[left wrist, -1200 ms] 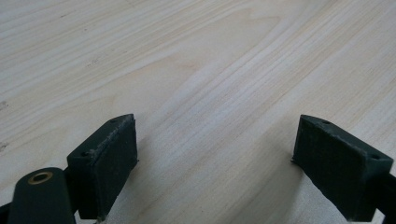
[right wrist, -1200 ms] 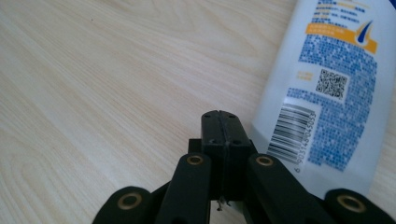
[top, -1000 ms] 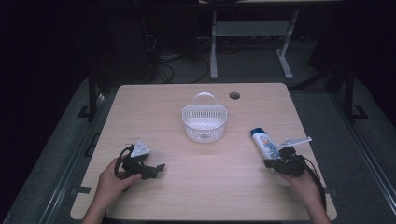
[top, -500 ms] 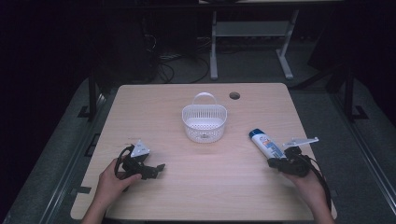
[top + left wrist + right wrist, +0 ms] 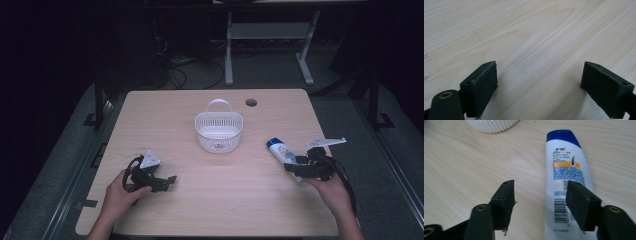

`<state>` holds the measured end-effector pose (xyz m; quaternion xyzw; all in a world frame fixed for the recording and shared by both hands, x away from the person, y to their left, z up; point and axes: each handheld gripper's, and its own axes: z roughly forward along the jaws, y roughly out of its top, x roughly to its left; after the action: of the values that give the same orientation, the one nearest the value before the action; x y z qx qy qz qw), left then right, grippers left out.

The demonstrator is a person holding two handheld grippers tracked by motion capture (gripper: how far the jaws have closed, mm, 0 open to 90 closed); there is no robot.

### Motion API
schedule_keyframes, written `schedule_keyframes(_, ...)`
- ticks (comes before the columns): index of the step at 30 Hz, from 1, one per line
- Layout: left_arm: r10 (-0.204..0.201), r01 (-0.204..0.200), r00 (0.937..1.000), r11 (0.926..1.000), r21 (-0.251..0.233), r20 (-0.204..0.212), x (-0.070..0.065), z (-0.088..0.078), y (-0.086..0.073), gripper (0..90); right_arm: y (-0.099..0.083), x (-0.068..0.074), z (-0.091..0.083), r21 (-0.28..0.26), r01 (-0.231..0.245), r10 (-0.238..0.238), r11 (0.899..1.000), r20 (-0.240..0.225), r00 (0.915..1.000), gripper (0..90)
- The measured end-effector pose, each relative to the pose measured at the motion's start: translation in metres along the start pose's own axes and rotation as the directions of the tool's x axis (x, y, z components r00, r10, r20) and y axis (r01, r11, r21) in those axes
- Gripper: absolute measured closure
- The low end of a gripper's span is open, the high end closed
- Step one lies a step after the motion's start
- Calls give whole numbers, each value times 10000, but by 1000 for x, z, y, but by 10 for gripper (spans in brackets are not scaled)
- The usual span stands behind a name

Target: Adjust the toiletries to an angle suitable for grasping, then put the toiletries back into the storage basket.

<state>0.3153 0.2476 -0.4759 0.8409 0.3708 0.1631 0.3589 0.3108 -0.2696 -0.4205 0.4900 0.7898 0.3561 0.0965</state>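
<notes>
A white shampoo bottle (image 5: pixel 279 149) with a blue cap lies flat on the wooden table (image 5: pixel 165 115), to the right of a white slatted basket (image 5: pixel 218 131). My right gripper (image 5: pixel 291 167) sits low at the bottle's near end. Its jaws have just been opening. In the right gripper view the bottle (image 5: pixel 565 167) runs under the right jaw, and its left edge lies in the gap of the right gripper (image 5: pixel 539 202). No pad presses on it. My left gripper (image 5: pixel 167 181) rests near the front left of the table. In the left gripper view the left gripper (image 5: pixel 539 85) stands open over bare wood.
The basket (image 5: pixel 492 125) stands a short way beyond the right gripper's jaws. A round cable hole (image 5: pixel 251 102) is at the table's back right. Metal desk legs (image 5: pixel 230 55) and cables lie on the dark floor behind the table.
The right gripper's jaws have spread apart at the bottle's near end, and the hand has barely shifted. The bottle, the basket and the left hand are where they were.
</notes>
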Motion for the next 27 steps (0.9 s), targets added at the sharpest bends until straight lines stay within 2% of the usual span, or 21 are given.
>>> schedule_keyframes(3,-3,3,10000,10000,-6,3,0,0,0,132,5,-2,2,108,4,-5,9999,94,10000,338)
schedule_keyframes(7,-8,8,10000,10000,-17,-7,0,0,0,133,12,-7,7,329,-125,118,9994,205,9997,212)
schedule_keyframes(9,-6,6,10000,10000,-6,-9,0,0,0,133,14,-10,9,436,-187,181,9989,157,9997,184)
schedule_keyframes(15,-8,8,10000,10000,8,-6,0,0,0,133,23,-16,14,609,-260,242,9978,305,9992,161)
schedule_keyframes(21,-2,2,10000,10000,5,-10,0,0,0,133,42,-17,20,1082,56,-130,9941,679,9976,152)
schedule_keyframes(27,-35,35,10000,10000,-1,7,0,0,0,133,59,-19,31,1463,187,-303,9891,781,9965,159)
